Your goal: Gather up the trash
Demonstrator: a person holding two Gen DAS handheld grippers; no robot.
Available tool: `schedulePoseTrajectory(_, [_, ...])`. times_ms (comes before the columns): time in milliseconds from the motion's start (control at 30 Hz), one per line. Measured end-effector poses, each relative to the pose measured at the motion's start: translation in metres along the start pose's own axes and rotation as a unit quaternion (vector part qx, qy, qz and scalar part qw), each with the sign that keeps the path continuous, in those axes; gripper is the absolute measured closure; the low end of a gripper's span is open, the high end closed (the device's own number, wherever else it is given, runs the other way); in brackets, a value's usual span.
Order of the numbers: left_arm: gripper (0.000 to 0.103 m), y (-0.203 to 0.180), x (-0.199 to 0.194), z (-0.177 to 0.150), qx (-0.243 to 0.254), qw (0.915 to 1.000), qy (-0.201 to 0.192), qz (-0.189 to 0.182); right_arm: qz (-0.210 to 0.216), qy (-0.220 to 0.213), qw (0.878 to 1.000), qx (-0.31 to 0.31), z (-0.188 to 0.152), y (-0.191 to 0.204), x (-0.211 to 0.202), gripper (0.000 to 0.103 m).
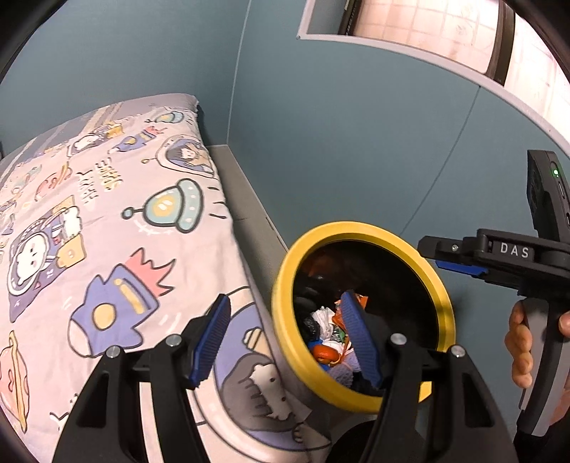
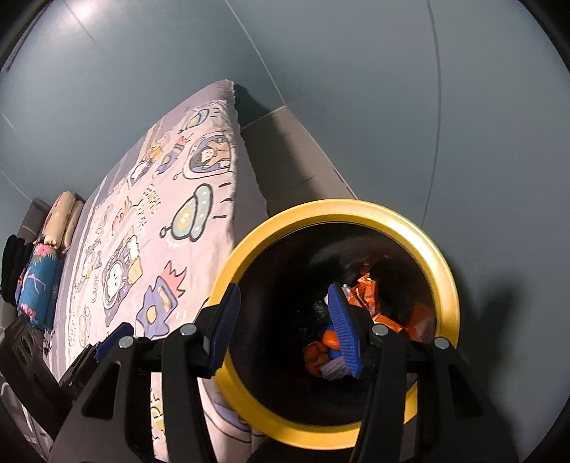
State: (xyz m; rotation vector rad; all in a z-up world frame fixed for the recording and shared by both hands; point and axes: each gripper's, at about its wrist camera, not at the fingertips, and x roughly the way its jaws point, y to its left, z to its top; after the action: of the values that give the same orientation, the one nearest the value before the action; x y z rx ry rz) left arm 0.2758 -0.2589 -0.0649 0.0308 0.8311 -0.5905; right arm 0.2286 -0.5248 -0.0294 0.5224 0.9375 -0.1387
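1. Nearest the left wrist lens: left gripper (image 1: 288, 334), blue ribbed pads spread wide, nothing between them. Left pad over the bedspread edge, right pad over the bin mouth.
2. Nearest the right wrist lens: right gripper (image 2: 285, 329), pads likewise wide apart and empty; left pad at the yellow rim, right pad over the bin interior.
3. Just beyond both: trash bin (image 1: 443, 313), round, yellow rim, dark inside, standing tight against the side of the bed.
4. Inside the bin: trash (image 2: 370, 297), mixed orange wrappers, crumpled white paper, dark scraps, a blue and a pale purple piece, lying at the bottom.
5. Right edge of left wrist view: right gripper body marked "DAS", green light lit, hand (image 1: 522, 347) wrapped round its grip.
6. Left of the bin: bedspread (image 1: 107, 220), pale lilac with cartoon spacecraft and astronaut prints, draped over the bed.
7. Between bed and wall: grey ledge (image 1: 245, 199).
8. Far end of bed: folded textiles (image 2: 39, 285) in blue floral and beige, stacked.
9. Behind everything: teal wall (image 2: 338, 89); window (image 1: 445, 32) at upper right, tiled surface beyond.
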Motion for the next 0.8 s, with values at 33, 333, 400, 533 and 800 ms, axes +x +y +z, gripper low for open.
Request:
schedulePoseTrajectory(33, [0.042, 0.003, -0.005, -0.001, -0.003, 1.0, -0.003, 0.002, 0.001, 0.0, 1.0, -0.003, -0.001, 0.003, -0.002, 0.054])
schedulePoseTrajectory(333, [0.042, 0.034, -0.049, -0.018, -0.028, 0.9989, -0.028, 0.026, 0.018, 0.006, 0.999, -0.034, -0.023, 0.045, -0.01, 0.054])
schedulePoseTrajectory(400, [0.042, 0.041, -0.059, -0.022, -0.034, 0.9984, -0.033, 0.031, 0.023, 0.01, 0.999, -0.041, -0.027, 0.052, -0.009, 0.054])
schedulePoseTrajectory(533, [0.042, 0.057, -0.078, -0.034, -0.045, 0.9972, -0.041, 0.044, 0.033, 0.017, 0.998, -0.058, -0.039, 0.071, -0.008, 0.054])
schedulePoseTrajectory(800, [0.042, 0.088, -0.118, -0.059, -0.072, 0.9932, -0.058, 0.071, 0.057, 0.029, 0.994, -0.093, -0.069, 0.113, -0.01, 0.054])
